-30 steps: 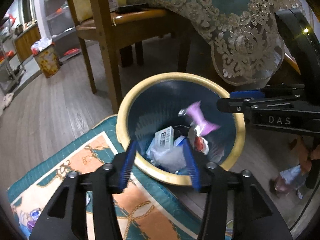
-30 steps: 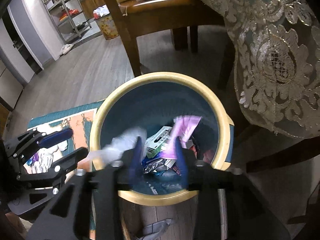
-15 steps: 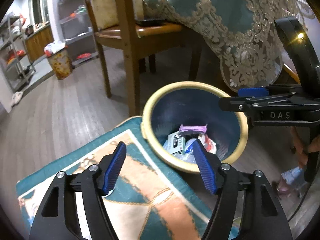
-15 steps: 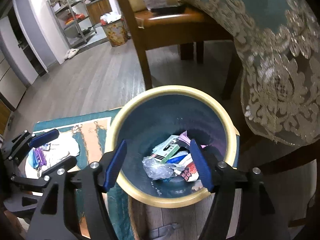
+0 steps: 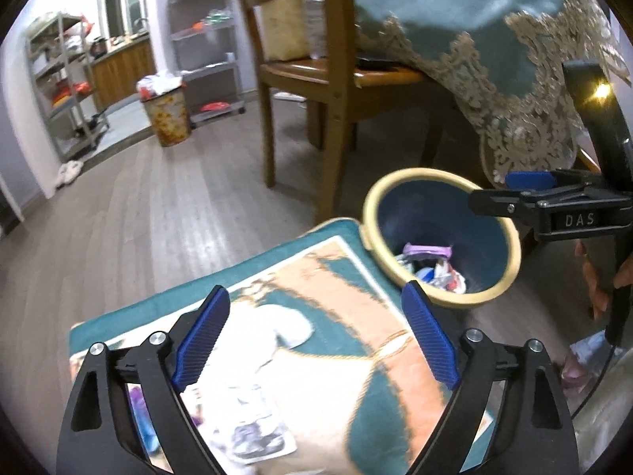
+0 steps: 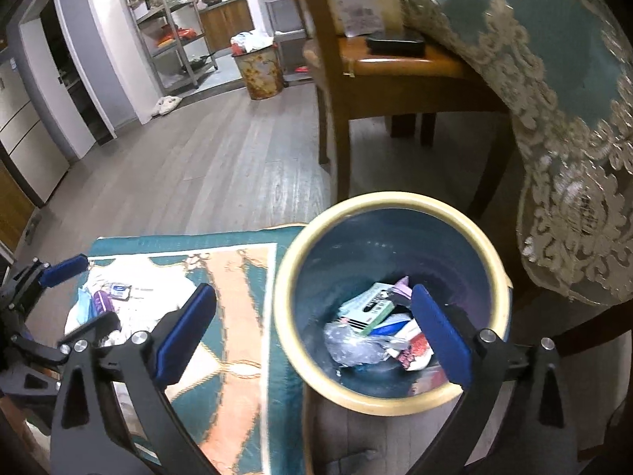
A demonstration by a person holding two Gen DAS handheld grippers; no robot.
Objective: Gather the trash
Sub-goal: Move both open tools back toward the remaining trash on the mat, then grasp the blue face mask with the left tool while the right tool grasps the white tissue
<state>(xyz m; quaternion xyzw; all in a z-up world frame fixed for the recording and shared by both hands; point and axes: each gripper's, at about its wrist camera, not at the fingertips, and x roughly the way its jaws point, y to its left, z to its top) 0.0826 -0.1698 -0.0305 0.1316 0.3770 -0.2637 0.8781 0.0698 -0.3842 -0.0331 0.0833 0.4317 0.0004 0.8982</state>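
- Trash bin: blue inside, cream rim, on the floor touching the rug's edge; wrappers lie in its bottom.
- More litter lies on the rug's far end.
- Right gripper: jaws wide apart, empty, above the bin's near rim.
- Left gripper: jaws wide apart, empty, over the rug.
- Chair and draped tablecloth stand behind the bin.

A round trash bin, cream-rimmed and dark blue inside, stands upright, holding wrappers at its bottom, beneath the right jaws. More loose wrappers lie flat on the patterned mat, under the left jaws.
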